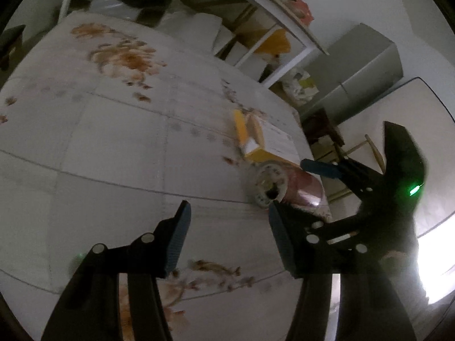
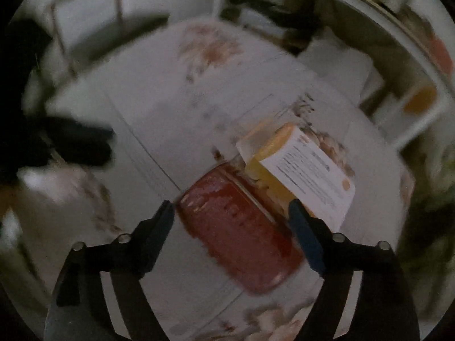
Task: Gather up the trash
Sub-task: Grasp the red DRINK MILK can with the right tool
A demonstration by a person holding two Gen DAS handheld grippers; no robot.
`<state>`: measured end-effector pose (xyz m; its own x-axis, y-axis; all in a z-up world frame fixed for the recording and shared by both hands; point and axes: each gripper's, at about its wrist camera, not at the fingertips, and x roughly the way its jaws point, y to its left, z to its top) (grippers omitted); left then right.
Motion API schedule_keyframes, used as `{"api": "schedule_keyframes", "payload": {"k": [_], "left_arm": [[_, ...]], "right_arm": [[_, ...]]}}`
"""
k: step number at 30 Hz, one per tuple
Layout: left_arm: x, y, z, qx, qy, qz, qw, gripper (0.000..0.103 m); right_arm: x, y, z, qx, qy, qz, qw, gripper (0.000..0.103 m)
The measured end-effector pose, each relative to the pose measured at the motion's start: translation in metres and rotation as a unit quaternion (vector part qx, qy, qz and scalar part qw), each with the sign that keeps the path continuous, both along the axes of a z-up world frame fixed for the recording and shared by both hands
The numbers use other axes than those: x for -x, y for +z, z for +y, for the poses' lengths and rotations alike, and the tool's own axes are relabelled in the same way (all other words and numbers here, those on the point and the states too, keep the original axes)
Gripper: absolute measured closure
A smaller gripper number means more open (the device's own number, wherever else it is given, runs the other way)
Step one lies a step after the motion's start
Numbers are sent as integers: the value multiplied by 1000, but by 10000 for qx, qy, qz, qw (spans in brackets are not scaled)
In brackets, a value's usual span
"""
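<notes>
A red drink can [image 2: 239, 233] lies on its side on the flowered white sheet [image 1: 113, 142], its top end [image 1: 270, 184] facing the left wrist camera. A yellow and white carton [image 2: 307, 170] lies against it, also seen in the left wrist view [image 1: 264, 139]. My right gripper [image 2: 231, 209] is open and points down over the can, one finger on each side; I cannot tell whether the pads touch it. One of its blue fingers [image 1: 318, 169] shows beyond the can. My left gripper [image 1: 229, 207] is open and empty over the sheet, just left of the can.
The sheet's edge runs just right of the can and carton. Past it stand a dark wooden stool [image 1: 321, 130], a grey cabinet [image 1: 364, 71] and a white metal shelf rack [image 1: 284, 28] holding bags and boxes. Pillows [image 1: 199, 28] lie at the far end.
</notes>
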<state>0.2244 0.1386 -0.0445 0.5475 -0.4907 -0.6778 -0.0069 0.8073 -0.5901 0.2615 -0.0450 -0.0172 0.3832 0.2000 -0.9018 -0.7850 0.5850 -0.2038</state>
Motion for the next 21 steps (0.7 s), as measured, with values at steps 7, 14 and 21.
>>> {"api": "schedule_keyframes", "payload": {"k": [7,14,21], "left_arm": [[2,2,5,-42,-3,2,10000,48],[-6,6,-4,-108,-105,-57,9999,48],[-23,4,-19,-161,-145,-108,9997,46]], "right_arm": [[-11,-14,-13,22,-409,-105,9991,29],[-3,9,-91,-1936,-1807,116,9642,32],[33,4,-170,-2884,-3123,57,9051,35]]}}
